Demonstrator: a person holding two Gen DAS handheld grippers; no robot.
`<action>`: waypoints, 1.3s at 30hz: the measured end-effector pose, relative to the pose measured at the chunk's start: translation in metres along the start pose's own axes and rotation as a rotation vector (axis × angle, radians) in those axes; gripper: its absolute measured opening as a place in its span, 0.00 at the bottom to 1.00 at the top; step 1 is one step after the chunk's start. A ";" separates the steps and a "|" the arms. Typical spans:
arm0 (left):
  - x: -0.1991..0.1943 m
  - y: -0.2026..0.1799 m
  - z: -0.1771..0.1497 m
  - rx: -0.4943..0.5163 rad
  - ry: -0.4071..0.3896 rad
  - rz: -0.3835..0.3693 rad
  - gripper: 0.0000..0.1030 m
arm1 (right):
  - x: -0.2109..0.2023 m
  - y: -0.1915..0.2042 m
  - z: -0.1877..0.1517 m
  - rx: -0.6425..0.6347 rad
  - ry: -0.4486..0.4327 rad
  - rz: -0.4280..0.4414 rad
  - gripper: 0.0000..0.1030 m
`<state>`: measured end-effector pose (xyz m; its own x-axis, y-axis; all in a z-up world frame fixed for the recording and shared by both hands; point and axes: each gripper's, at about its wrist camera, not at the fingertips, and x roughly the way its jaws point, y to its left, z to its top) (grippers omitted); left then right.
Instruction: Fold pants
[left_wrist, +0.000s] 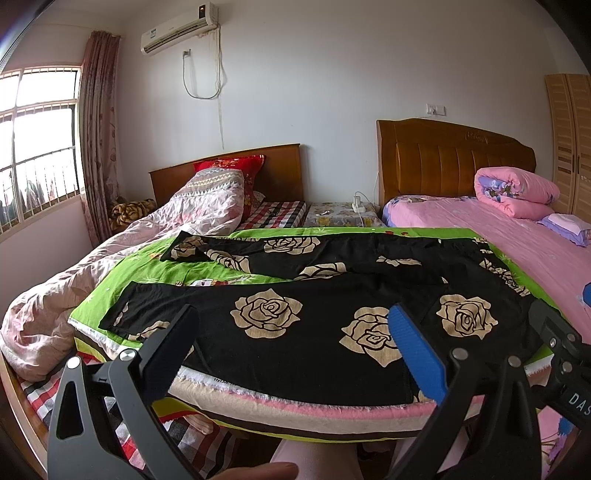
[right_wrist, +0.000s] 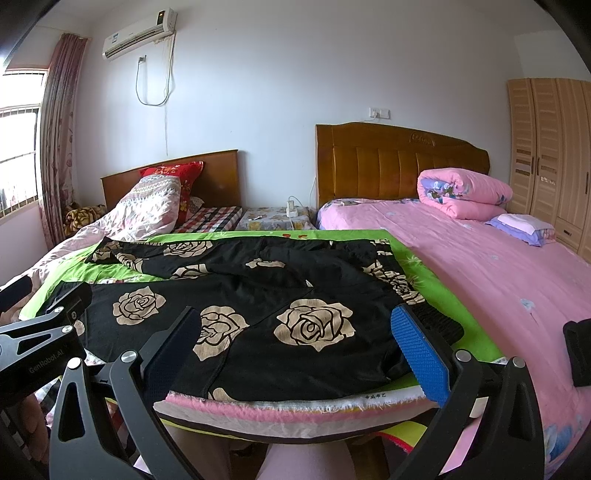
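Black pants with beige roses (left_wrist: 295, 295) lie spread flat on a green cloth-covered board (left_wrist: 155, 266), legs running left, waist to the right; they also show in the right wrist view (right_wrist: 258, 295). My left gripper (left_wrist: 291, 350) is open and empty, hovering over the near leg at the board's front edge. My right gripper (right_wrist: 295, 350) is open and empty, hovering over the waist end near the black waistband (right_wrist: 439, 325). The right gripper also shows at the right edge of the left wrist view (left_wrist: 561, 354), and the left gripper at the left edge of the right wrist view (right_wrist: 40, 332).
The board rests across two beds. A crumpled pinkish quilt (left_wrist: 122, 258) lies on the left bed. A pink sheet (right_wrist: 480, 273) covers the right bed with a rolled pink duvet (right_wrist: 461, 195). A wardrobe (right_wrist: 550, 155) stands far right. My legs (right_wrist: 303, 461) are below the board.
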<state>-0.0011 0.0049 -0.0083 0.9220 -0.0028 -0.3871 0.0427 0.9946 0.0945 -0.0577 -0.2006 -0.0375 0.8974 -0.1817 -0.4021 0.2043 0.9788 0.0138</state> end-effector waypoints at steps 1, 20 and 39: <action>0.000 0.000 0.000 0.000 0.000 0.000 0.99 | 0.000 0.000 0.000 0.000 0.000 0.000 0.96; 0.003 0.004 -0.006 0.002 0.020 0.002 0.99 | 0.001 0.002 -0.007 0.002 0.014 0.004 0.96; 0.107 -0.005 -0.020 0.226 0.293 0.012 0.99 | 0.079 -0.048 0.006 -0.037 0.186 0.006 0.96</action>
<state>0.0893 0.0013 -0.0685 0.7750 0.0714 -0.6280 0.1462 0.9464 0.2880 0.0056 -0.2627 -0.0646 0.8099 -0.1581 -0.5648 0.1813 0.9833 -0.0153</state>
